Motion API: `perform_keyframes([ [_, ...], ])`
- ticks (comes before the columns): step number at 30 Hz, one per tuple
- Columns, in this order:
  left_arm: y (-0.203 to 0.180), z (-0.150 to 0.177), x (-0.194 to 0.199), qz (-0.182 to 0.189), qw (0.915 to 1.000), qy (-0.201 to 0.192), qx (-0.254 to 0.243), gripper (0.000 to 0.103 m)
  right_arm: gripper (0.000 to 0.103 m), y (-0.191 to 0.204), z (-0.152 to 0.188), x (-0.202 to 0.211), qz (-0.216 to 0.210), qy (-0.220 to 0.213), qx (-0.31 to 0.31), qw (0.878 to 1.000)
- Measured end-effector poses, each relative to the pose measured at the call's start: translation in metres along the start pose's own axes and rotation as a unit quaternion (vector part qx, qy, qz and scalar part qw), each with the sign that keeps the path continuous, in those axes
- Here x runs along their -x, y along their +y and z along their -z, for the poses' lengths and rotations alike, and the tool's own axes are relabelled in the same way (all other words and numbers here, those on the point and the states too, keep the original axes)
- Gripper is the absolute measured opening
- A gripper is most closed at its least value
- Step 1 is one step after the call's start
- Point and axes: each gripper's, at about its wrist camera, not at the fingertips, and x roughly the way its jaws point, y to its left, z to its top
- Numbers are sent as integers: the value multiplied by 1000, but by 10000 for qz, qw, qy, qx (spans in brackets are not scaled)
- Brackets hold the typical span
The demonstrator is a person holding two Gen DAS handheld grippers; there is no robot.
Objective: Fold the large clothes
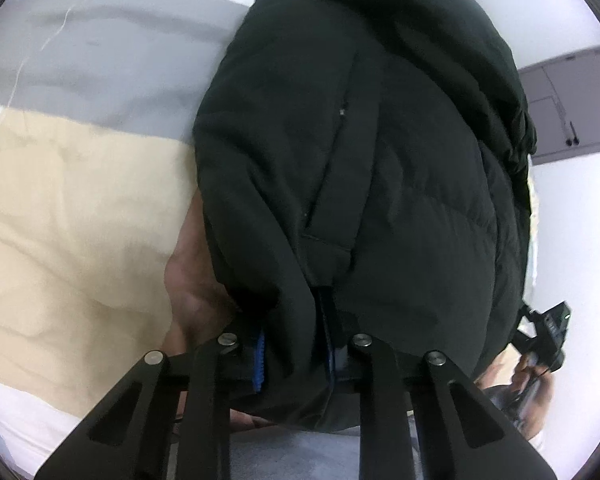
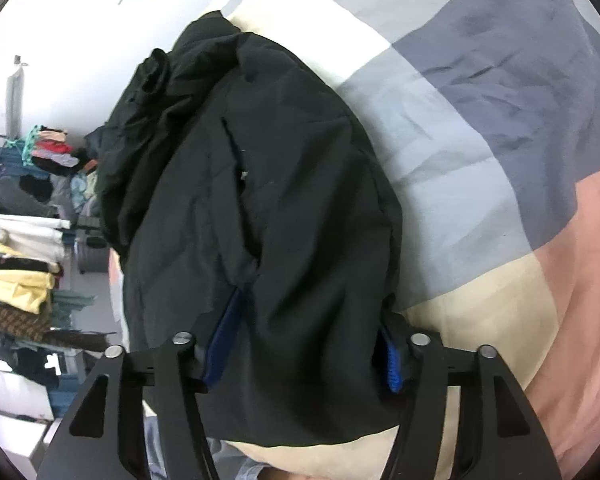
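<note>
A large black padded jacket (image 1: 372, 168) fills the left wrist view, bunched and draped over my left gripper (image 1: 296, 360). Its blue-padded fingers (image 1: 259, 360) clamp a thick fold of the jacket's lower edge. In the right wrist view the same jacket (image 2: 268, 200) lies on a colour-block bedspread (image 2: 480, 140). My right gripper (image 2: 304, 356) has its fingers wide apart with a bulky fold of the jacket between the blue pads (image 2: 392, 364), pressing on the fabric.
The bedspread has cream (image 1: 60, 220), grey and pink patches. Stacks of folded clothes (image 2: 24, 272) stand at the left of the right wrist view. The other gripper's handle (image 1: 548, 336) shows at the right edge of the left wrist view.
</note>
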Motion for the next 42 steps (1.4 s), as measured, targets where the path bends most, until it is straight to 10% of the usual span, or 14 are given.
perform_keyframes([
  [17, -18, -8, -18, -358, 9993, 108, 27, 27, 64, 27, 9, 7, -1259, 87, 468, 9909],
  [22, -11, -13, -26, -544, 9977, 311, 262, 52, 60, 30, 11, 11, -1603, 98, 481, 9858],
  [33, 13, -17, -38, 210, 9943, 593, 860, 53, 61, 4, 9, -17, -587, 561, -144, 9966],
  [42, 12, -13, -43, 418, 9933, 709, 815, 51, 57, 42, 20, -16, -407, 538, 626, 9958],
])
